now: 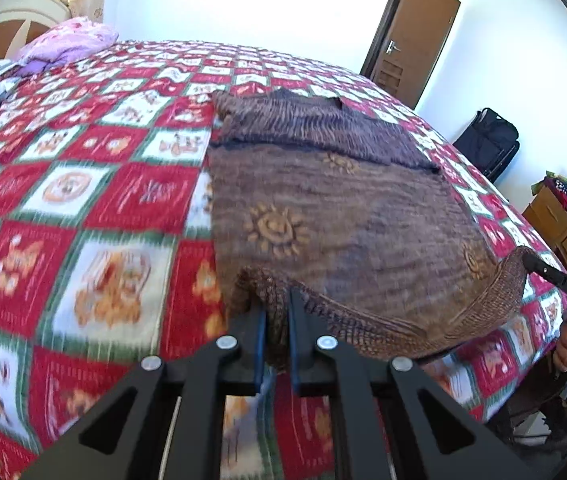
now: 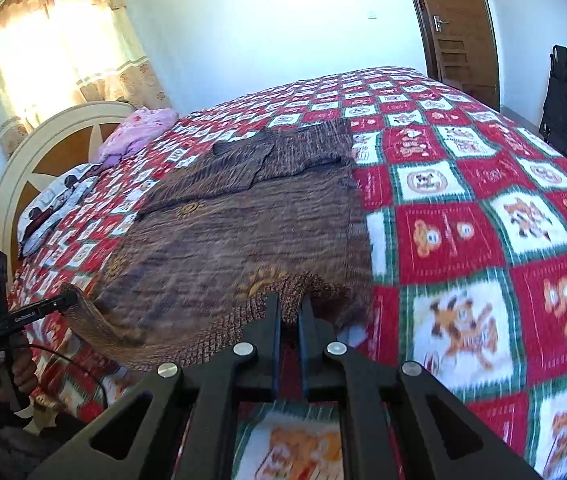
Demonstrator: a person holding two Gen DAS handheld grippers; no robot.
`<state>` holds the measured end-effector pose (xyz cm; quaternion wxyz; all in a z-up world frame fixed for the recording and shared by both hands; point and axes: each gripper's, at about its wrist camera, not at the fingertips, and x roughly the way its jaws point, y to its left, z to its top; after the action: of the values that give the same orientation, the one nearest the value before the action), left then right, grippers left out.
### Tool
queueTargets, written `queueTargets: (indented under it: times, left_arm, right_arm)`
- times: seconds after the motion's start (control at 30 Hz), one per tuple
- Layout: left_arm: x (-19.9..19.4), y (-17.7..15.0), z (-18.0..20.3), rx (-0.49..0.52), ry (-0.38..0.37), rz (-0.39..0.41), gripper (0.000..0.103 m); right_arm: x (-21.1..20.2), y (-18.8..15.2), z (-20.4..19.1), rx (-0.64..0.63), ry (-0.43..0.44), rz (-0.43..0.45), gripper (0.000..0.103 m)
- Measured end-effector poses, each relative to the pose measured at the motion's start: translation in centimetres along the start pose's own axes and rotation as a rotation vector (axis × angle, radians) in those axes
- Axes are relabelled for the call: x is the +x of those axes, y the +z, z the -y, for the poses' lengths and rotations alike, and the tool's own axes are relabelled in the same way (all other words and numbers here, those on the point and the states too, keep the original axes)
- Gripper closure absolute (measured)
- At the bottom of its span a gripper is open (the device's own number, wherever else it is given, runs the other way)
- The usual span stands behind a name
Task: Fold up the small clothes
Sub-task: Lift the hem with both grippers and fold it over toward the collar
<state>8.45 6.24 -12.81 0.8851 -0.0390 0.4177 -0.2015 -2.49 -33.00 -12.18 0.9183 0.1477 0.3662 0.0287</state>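
Brown patterned garment [image 1: 335, 216] lies mid-bed, toward twelve o'clock of both tongs; left tongs [image 1: 276, 312] and right tongs [image 2: 289, 312] each pinch a near hem corner. Sleeves look folded in; the lengthwise fold remains.

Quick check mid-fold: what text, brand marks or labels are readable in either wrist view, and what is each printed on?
"DAS": white letters on the right claw's black finger.
"GenRobot.AI": small white print on the left claw's black body, only just legible.
Small writing in the bedspread squares: too blurred to read.
Brown garment: sun motifs only, no words.
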Motion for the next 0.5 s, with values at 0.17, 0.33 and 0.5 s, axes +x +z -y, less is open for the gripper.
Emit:
queueTargets:
  times: [0.17,0.33,0.5]
  left_arm:
    - [2.2,2.5,-0.7,-0.032,-0.015,-0.013,0.094]
    - [4.6,4.7,-1.1,-0.024,0.0,-0.032,0.094]
    - [7.4,7.1,-1.6,-0.037,0.002,-0.079,0.094]
  right_arm:
    - [2.4,2.5,0.6,0.022,-0.001,-0.018,0.097]
    - [4.6,4.7,0.7,0.001,-0.03,-0.043,0.097]
    - [8.1,7.2,1.5,0.017,-0.048,-0.093,0.097]
